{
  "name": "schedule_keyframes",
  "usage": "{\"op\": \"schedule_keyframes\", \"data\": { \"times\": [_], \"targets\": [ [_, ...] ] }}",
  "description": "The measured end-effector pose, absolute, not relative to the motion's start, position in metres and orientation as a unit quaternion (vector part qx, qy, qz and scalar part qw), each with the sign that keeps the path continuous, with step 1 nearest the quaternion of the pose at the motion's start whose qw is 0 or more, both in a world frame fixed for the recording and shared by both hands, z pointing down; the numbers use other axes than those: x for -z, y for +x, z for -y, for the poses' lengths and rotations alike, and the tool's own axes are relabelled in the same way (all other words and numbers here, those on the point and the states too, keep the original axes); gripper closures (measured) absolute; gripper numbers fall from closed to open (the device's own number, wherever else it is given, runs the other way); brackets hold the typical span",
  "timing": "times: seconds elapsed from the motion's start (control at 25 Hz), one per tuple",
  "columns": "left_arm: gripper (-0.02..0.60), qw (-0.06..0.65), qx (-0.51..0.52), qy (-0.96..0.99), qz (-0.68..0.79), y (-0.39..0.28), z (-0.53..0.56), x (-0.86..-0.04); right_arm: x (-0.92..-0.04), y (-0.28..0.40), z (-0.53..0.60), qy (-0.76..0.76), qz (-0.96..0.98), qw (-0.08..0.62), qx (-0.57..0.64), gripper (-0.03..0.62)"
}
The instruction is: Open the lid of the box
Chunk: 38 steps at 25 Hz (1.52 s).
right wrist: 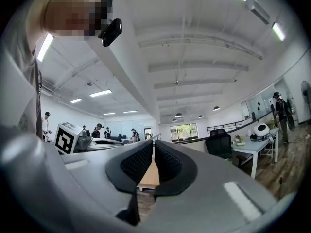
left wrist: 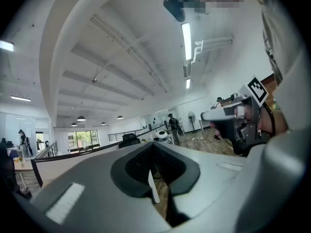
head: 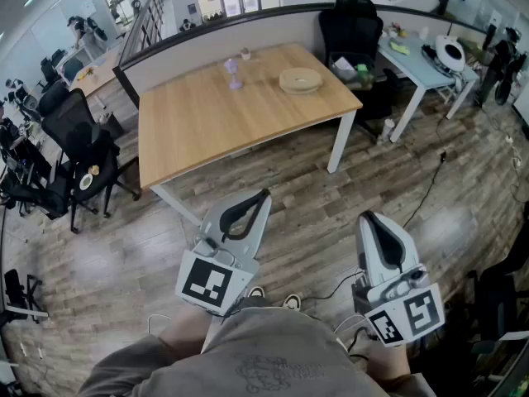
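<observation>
A round, flat beige box (head: 300,80) with its lid on sits on the far right part of a wooden table (head: 198,126). Both grippers are held level close to the person's body, well short of the table. In the head view the left gripper (head: 263,195) and the right gripper (head: 368,217) are shut with nothing between their jaws. The left gripper view shows its own jaws (left wrist: 154,148) closed and the right gripper (left wrist: 233,113) beside it. In the right gripper view the jaws (right wrist: 152,148) meet, with the table edge (right wrist: 149,177) showing beyond them.
A small purple object (head: 234,74) and a tiny pot (head: 245,54) stand on the table behind the box. Black office chairs (head: 78,151) stand left of the table and one (head: 351,31) at its far right. A white desk (head: 421,60) and floor cables (head: 430,184) are to the right.
</observation>
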<state>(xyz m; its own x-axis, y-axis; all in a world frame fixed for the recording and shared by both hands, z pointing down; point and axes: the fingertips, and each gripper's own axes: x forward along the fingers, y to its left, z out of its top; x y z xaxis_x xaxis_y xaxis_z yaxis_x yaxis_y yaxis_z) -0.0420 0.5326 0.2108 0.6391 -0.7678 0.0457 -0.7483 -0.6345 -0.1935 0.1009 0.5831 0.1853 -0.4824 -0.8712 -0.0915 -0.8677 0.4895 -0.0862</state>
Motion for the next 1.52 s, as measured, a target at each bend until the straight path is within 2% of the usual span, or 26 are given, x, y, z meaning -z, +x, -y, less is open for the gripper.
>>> {"op": "schedule_keyframes", "data": {
  "times": [0.56, 0.6, 0.68, 0.72, 0.8, 1.28, 1.36, 1.52],
  "targets": [
    [0.581, 0.071, 0.053, -0.908, -0.410, -0.026, -0.536, -0.209, -0.190, 0.126, -0.573, -0.511, -0.856, 0.066, 0.026, 0.574],
    [0.538, 0.066, 0.050, -0.908, -0.411, -0.026, -0.535, -0.210, -0.191, 0.126, -0.573, -0.511, -0.857, 0.064, 0.026, 0.574],
    [0.281, 0.057, 0.052, -0.910, -0.409, -0.023, -0.532, -0.214, -0.193, 0.127, -0.573, -0.510, -0.858, 0.060, 0.026, 0.574],
    [0.194, 0.057, 0.054, -0.909, -0.408, -0.021, -0.531, -0.216, -0.194, 0.128, -0.573, -0.509, -0.858, 0.058, 0.026, 0.574],
    [0.159, 0.061, 0.058, -0.908, -0.411, -0.019, -0.530, -0.219, -0.196, 0.130, -0.573, -0.509, -0.858, 0.056, 0.027, 0.574],
    [0.160, 0.053, 0.070, -0.911, -0.402, -0.012, -0.528, -0.224, -0.185, 0.139, -0.572, -0.522, -0.850, 0.069, 0.001, 0.569],
    [0.160, 0.052, 0.073, -0.911, -0.402, -0.013, -0.523, -0.225, -0.181, 0.140, -0.570, -0.529, -0.846, 0.053, -0.023, 0.472],
    [0.160, 0.052, 0.076, -0.910, -0.405, -0.014, -0.512, -0.229, -0.184, 0.140, -0.557, -0.530, -0.847, 0.039, -0.024, 0.466]
  ]
}}
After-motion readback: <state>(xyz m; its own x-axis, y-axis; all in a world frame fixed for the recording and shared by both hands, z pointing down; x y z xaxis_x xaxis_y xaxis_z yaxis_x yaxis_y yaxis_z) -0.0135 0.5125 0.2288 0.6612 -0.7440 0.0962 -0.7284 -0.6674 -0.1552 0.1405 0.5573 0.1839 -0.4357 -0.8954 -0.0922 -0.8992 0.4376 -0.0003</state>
